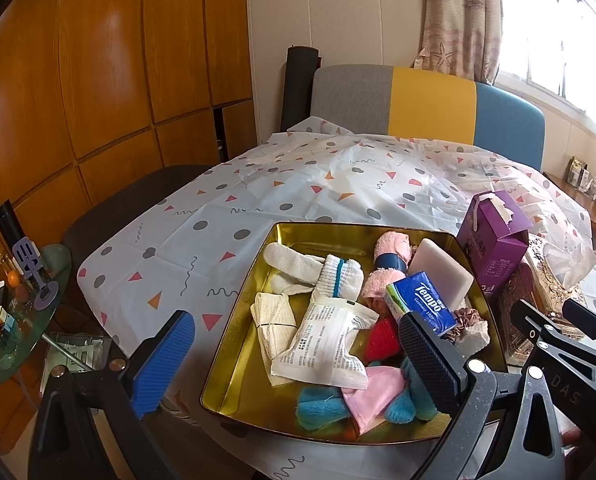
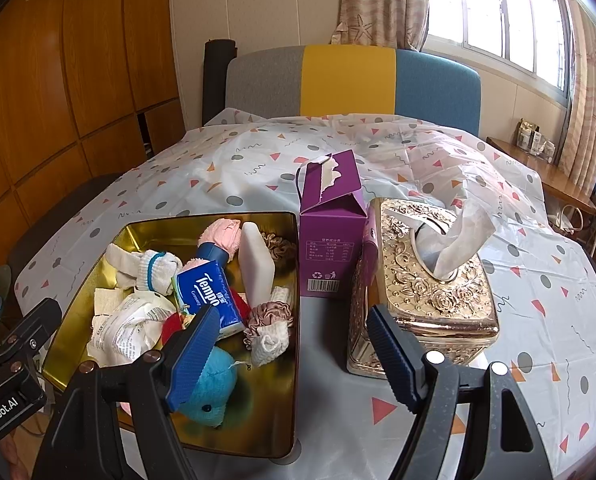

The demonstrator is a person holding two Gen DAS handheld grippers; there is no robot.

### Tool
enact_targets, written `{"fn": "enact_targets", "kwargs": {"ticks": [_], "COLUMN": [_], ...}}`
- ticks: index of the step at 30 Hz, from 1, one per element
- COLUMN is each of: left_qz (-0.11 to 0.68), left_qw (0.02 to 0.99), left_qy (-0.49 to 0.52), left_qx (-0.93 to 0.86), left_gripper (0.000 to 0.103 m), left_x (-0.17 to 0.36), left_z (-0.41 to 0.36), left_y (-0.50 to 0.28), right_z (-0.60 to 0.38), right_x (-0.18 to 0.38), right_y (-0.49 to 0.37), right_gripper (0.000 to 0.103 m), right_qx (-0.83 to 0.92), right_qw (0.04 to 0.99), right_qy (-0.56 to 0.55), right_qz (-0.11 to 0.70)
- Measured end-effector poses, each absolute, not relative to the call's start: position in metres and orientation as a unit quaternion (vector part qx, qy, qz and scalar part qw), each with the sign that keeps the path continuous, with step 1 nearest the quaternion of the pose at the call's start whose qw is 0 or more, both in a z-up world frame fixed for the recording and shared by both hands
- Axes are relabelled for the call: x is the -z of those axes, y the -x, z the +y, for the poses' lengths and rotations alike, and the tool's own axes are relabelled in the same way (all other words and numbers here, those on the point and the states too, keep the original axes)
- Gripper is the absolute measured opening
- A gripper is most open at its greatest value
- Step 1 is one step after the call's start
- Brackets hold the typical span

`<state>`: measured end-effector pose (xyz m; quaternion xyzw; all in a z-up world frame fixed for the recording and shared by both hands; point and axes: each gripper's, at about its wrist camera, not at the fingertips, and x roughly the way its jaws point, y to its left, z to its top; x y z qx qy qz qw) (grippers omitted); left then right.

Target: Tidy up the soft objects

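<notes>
Left gripper (image 1: 296, 354) spread wide, nothing between the jaws; it sits at the near edge of the gold tin tray (image 1: 242, 364), blue pad outside the tray's left wall, dark pad over the near-right contents. Right gripper (image 2: 294, 354) also spread and holding nothing; its left pad is over the tray's near part, its right pad in front of the gold tissue box (image 2: 438, 280).

All soft items are inside the tray:
- 1 Tempo tissue pack (image 1: 420, 306), long axis running from near-right to far-left in the left view, one end just beside the left gripper's dark pad. In the right view it lies just beyond the right gripper's left pad.
- 1 white wipes packet (image 1: 326, 344), long axis near-far, midway between the left gripper's pads.
- 1 teal plush (image 2: 210, 384), right next to the right gripper's left pad.
- 1 pink cloth (image 1: 374, 396), near edge, overlapping the teal.
- 1 red item (image 1: 382, 338), mostly buried.
- 1 white sock bundle with a teal stripe (image 1: 338, 276), far-left area.
- 1 pink rolled towel with a dark blue band (image 1: 390, 258), far side, roll axis near-far.
- 1 white sponge block (image 1: 442, 274), leaning on edge at the far right.
- 2 scrunchies (image 2: 268, 314), (image 2: 276, 242), right wall side.
- 1 folded beige cloth (image 1: 268, 322), left side.

Outside the tray: 1 purple carton (image 2: 332, 232), upright, top torn open, touching the tray's right wall; the tissue box just right of it, tissue sticking up. All on the patterned tablecloth (image 2: 538, 320).
</notes>
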<state>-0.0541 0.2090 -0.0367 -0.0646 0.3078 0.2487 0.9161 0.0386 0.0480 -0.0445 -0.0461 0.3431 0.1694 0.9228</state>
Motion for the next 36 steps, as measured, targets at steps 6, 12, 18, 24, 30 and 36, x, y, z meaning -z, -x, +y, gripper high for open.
{"fn": "enact_targets", "kwargs": {"ticks": [6,12,18,24,30,36], "left_qz": [0.308,0.308,0.311,0.311,0.306,0.304], "left_qw": [0.916,0.916,0.916,0.916,0.918,0.920], "left_qy": [0.065,0.066,0.063,0.062,0.063,0.070], "left_qx": [-0.249,-0.250,-0.248,-0.246,-0.245,-0.238], "left_gripper": [0.103,0.103,0.103,0.103,0.097,0.099], "left_x": [0.0368,0.0362,0.0372,0.0382,0.0392,0.0395], "left_z": [0.2089,0.2099,0.2108,0.2107,0.2100,0.2124], "left_y": [0.0546,0.0546,0.0539,0.0538,0.0553,0.0561], "right_z": [0.0482,0.0480,0.0482,0.0486,0.0481,0.0428], "right_x": [0.0449,0.0457,0.0464,0.0473,0.0495,0.0463], "right_y": [-0.0386,-0.0383,-0.0382,-0.0383,-0.0376,-0.0357], "right_gripper": [0.077,0.077,0.077,0.077,0.077,0.077], "right_qx": [-0.170,-0.171,-0.171,-0.171,-0.171,-0.171], "right_qw": [0.922,0.922,0.922,0.921,0.920,0.925], "right_qy": [0.047,0.047,0.048,0.048,0.049,0.041], "right_qz": [0.344,0.345,0.346,0.347,0.348,0.337]}}
